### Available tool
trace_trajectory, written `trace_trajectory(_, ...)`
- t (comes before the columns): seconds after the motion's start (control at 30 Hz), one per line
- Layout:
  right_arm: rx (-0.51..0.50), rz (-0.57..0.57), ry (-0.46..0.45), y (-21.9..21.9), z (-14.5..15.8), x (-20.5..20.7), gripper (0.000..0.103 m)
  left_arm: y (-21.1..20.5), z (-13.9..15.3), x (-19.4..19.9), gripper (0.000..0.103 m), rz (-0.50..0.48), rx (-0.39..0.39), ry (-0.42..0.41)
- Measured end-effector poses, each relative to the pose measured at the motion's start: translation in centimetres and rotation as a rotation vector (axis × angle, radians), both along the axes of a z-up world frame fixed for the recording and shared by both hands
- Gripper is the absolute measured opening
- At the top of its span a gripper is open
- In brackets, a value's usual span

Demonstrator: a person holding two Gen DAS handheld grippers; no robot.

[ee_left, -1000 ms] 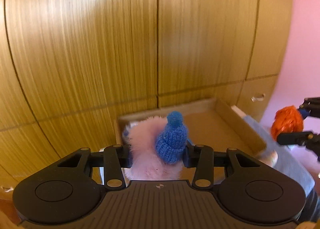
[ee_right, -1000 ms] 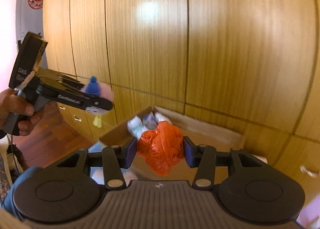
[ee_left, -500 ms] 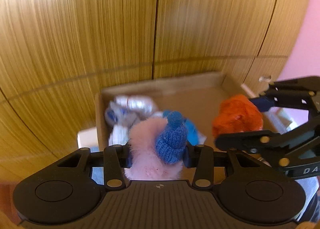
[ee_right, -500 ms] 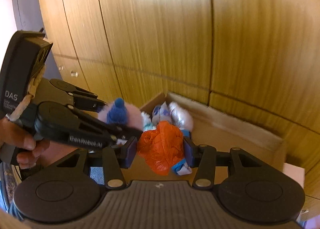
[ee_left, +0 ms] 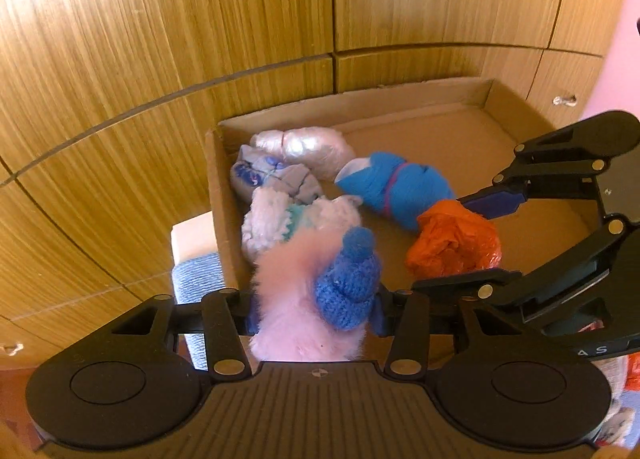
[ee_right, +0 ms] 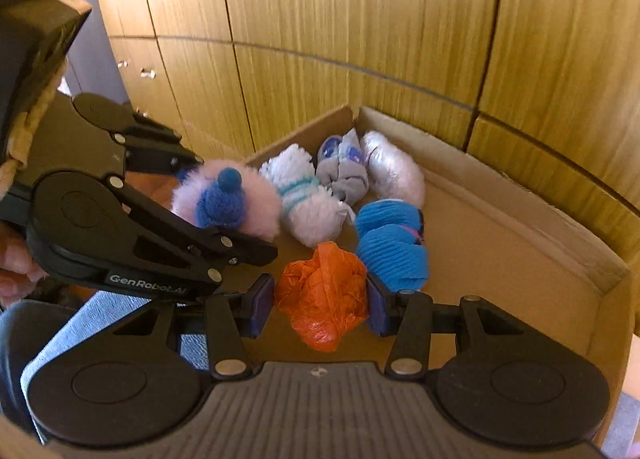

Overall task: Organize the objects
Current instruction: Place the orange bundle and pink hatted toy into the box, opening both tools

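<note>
Wood-panelled cabinets behind; open cardboard box (ee_left: 492,99) against them, four rolled bundles packed in its near-left corner. Left gripper (ee_left: 314,309) pinches pink fluffy toy (ee_left: 292,299) with blue knit hat, held over the box's left edge. Right gripper (ee_right: 320,303) clamps orange bag (ee_right: 324,293) above the box floor beside blue roll (ee_right: 390,243). Both probably held for dropping next to the cluster.

Both grippers are matte black plastic with ribbed grey bases, round side discs and silver rivets; the left gripper (ee_right: 224,219) bears white "GenRobot.AI" lettering; the right gripper (ee_right: 320,299) has dark blue pads (ee_right: 262,305).
</note>
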State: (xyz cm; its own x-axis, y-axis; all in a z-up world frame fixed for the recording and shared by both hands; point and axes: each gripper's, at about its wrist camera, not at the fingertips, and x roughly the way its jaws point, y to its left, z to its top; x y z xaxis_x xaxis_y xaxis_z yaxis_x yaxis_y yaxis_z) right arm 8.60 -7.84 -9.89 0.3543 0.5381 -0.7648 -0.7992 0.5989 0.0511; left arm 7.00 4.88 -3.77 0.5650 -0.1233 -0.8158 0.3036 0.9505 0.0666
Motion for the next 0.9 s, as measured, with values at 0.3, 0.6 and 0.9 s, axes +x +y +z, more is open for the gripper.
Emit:
trace_trajectory(0.3,-0.096,0.127,-0.074,1.6,-0.5,-0.8,0.045,-0.3,-0.3,0.0,0.053,-0.021,-0.011,-0.003)
trace_trajectory(0.6,-0.113,0.158,-0.094,1.9,-0.6,-0.8,0.049,-0.2,0.4,-0.6,0.071,-0.028,-0.021,-0.022)
trace_trajectory(0.9,-0.111,0.159,-0.098,1.9,0.3,-1.5,0.05,0.0,1.1,-1.3,0.073,-0.027,-0.03,-0.041)
